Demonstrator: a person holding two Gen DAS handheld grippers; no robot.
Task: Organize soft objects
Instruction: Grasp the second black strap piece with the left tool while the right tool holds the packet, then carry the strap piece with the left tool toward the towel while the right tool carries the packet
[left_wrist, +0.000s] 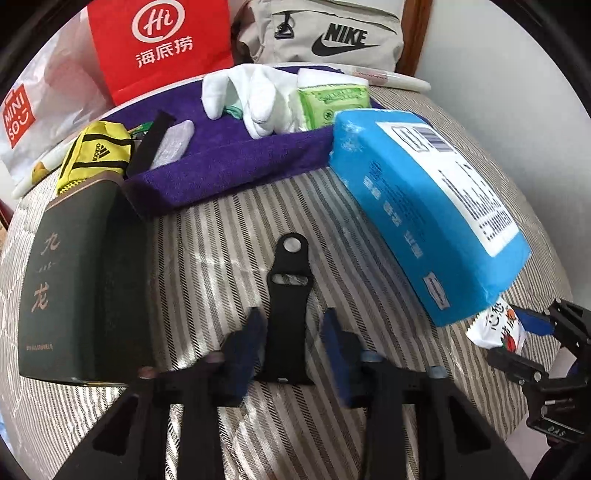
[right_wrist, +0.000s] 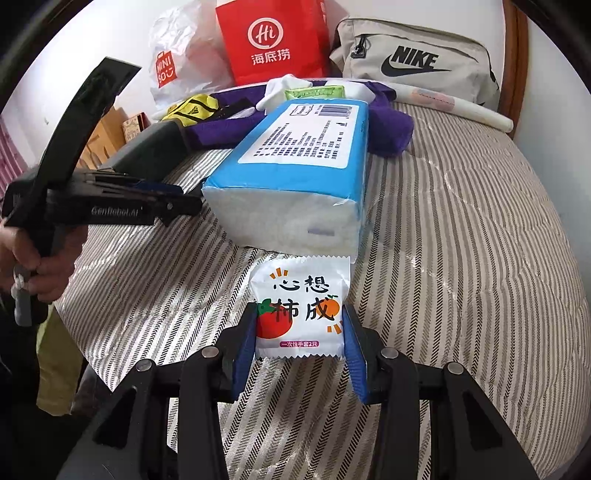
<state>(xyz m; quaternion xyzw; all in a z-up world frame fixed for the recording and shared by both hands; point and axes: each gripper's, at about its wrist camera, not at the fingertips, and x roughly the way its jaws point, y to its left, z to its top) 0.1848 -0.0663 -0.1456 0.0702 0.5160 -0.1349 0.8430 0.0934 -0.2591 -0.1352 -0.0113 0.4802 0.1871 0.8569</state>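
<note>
My left gripper (left_wrist: 293, 332) is open, its blue pads on either side of a black watch strap (left_wrist: 288, 295) that lies flat on the striped bed (left_wrist: 221, 236). My right gripper (right_wrist: 300, 332) is shut on a small white sachet with a tomato and an orange print (right_wrist: 301, 306); it also shows at the right edge of the left wrist view (left_wrist: 496, 330). A blue tissue pack (right_wrist: 295, 173) lies just beyond the sachet. A purple towel (left_wrist: 236, 158) at the back carries white gloves (left_wrist: 251, 96), a green wipes pack (left_wrist: 332, 99) and another black strap (left_wrist: 149, 144).
A dark green box (left_wrist: 81, 280) lies left of the strap. A yellow Adidas pouch (left_wrist: 98, 155) sits behind it. A red paper bag (left_wrist: 159, 48), a Miniso bag (left_wrist: 22, 114) and a beige Nike bag (left_wrist: 332, 33) stand along the back.
</note>
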